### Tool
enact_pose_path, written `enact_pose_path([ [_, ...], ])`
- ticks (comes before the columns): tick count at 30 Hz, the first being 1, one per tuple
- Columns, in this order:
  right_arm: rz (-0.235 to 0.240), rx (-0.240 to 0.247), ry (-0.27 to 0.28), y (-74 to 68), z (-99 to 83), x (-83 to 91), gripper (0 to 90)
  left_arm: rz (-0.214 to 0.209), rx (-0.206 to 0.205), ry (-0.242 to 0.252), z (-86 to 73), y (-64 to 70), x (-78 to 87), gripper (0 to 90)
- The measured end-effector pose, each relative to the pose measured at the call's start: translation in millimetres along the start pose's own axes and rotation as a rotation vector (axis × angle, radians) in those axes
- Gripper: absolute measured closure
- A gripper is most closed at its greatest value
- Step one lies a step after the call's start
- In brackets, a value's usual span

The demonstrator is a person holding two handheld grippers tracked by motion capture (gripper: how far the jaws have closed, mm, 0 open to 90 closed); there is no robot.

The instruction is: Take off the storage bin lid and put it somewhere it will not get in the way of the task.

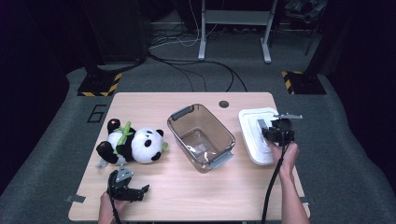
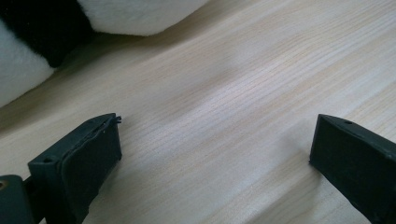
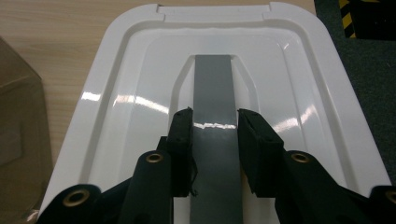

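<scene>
A black-and-white panda plush (image 1: 133, 144) lies on the left of the wooden table (image 1: 187, 196); its fur (image 2: 140, 16) edges the top of the left gripper view. Just in front of it, my left gripper (image 1: 137, 190) (image 2: 217, 126) rests low over bare wood, jaws wide open and holding nothing. A clear plastic bin (image 1: 173, 133) stands mid-table, its wall (image 3: 18, 126) at the left of the right gripper view. To its right lies a white lid (image 1: 254, 140) (image 3: 126, 93). My right gripper (image 1: 273, 133) (image 3: 214, 116) is shut on the lid's grey handle strip (image 3: 213, 88).
A small round hole (image 1: 224, 104) sits near the table's far edge. Beyond the table the grey floor carries cables (image 1: 196, 65), a metal frame's legs (image 1: 233, 28) and two hazard-striped bases (image 1: 98, 86) (image 1: 301, 81). The lid reaches close to the table's right edge.
</scene>
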State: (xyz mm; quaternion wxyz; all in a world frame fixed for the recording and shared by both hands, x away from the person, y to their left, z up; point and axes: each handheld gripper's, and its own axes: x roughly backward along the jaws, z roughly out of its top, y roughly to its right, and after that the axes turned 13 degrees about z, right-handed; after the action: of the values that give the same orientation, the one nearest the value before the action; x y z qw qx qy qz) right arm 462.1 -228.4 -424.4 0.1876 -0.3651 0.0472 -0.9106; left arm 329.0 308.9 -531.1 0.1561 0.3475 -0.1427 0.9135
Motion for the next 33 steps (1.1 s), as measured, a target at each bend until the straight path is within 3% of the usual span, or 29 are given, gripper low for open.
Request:
enact_pose_path([
  [6, -0.009, -0.034, -0.012, 6.0, -7.8, -12.3, 66.7, 0.000, 0.000, 0.000, 0.0, 0.0, 0.0, 1.5],
  [15, -0.030, -0.046, -0.035, 12.9, -15.0, -31.3, 66.7, 0.001, 0.001, 0.001, 0.0, 0.0, -0.1, 1.5],
  [33, -0.059, -0.087, -0.068, 16.0, -22.7, -59.6, 66.5, 0.000, -0.001, 0.000, 0.0, -0.1, -0.1, 1.5],
])
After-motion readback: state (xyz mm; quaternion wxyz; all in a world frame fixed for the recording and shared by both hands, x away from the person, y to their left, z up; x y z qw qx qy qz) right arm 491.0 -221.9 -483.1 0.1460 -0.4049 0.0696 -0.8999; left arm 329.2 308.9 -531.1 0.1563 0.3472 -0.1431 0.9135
